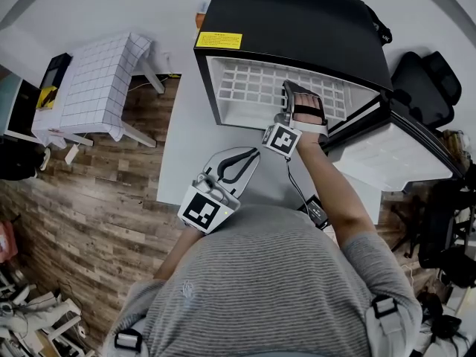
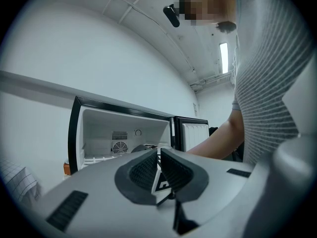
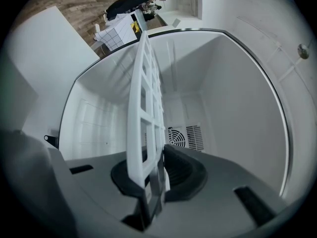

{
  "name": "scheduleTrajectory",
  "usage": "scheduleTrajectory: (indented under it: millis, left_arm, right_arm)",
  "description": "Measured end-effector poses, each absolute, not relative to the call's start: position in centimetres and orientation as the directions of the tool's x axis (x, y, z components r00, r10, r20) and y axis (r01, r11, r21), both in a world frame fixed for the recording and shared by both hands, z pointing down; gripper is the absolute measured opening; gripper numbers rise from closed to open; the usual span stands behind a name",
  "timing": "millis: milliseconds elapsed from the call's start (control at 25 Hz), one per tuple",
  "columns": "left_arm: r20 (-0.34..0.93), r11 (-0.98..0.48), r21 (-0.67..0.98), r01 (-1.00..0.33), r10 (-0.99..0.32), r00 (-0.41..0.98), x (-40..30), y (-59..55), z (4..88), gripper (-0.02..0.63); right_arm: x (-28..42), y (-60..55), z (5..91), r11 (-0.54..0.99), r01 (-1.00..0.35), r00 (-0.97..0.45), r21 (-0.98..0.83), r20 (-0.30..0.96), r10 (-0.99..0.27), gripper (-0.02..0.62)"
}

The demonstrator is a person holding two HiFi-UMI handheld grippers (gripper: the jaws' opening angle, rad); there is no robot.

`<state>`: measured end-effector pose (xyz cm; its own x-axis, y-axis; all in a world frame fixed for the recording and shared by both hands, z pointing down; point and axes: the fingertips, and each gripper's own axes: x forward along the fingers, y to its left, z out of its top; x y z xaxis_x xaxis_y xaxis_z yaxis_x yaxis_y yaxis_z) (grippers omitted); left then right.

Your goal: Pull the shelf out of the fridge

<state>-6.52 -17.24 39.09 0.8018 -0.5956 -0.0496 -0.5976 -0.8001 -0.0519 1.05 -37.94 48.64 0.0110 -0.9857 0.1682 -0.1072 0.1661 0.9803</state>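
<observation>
A black mini fridge (image 1: 297, 21) stands on a white table (image 1: 182, 147) with its door (image 1: 394, 155) swung open to the right. A white grid shelf (image 1: 245, 84) lies inside it. My right gripper (image 1: 291, 89) reaches into the opening and is shut on the shelf's front edge. In the right gripper view the shelf (image 3: 143, 98) runs edge-on between the pads (image 3: 181, 167), with the right gripper (image 3: 158, 155) clamped on it. My left gripper (image 1: 254, 153) hangs over the table in front of the fridge, shut and holding nothing. From the left gripper (image 2: 159, 155) the open fridge (image 2: 75, 128) lies ahead.
A small table with a checked cloth (image 1: 97, 80) stands at the left on the wooden floor. A black office chair (image 1: 428, 80) is at the right behind the open door. A fan grille (image 3: 178, 137) sits in the fridge's back wall.
</observation>
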Motion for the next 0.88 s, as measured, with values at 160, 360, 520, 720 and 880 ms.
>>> scheduleTrajectory:
  millis: [160,360,520,720,880]
  left_arm:
    - [-0.048,-0.804,-0.049,-0.593,-0.591,0.805,-6.4,-17.0,39.0,0.012]
    - [-0.052,-0.805,-0.058,-0.590,-0.588,0.807,-6.4,-16.7,38.9,0.012]
    - [-0.058,-0.806,-0.059,-0.589,-0.586,0.808,-6.3,-16.2,38.9,0.012]
    - [-0.064,-0.806,-0.064,-0.588,-0.585,0.809,-6.5,-15.8,38.9,0.012]
    - [-0.063,-0.806,-0.069,-0.588,-0.585,0.809,-6.6,-15.5,38.7,0.012]
  right_arm:
    - [1.0,-37.0,48.5,0.168,-0.108,0.014,0.980,0.171,-0.985,0.040]
    - [0.9,-36.2,48.5,0.168,-0.108,0.013,0.980,0.171,-0.985,0.040]
    - [0.9,-35.6,48.6,0.168,-0.108,0.012,0.980,0.170,-0.985,0.040]
    - [0.8,-35.0,48.7,0.165,-0.098,0.014,0.981,0.167,-0.986,0.040]
    - [0.9,-34.7,48.6,0.166,-0.091,0.015,0.982,0.168,-0.986,0.040]
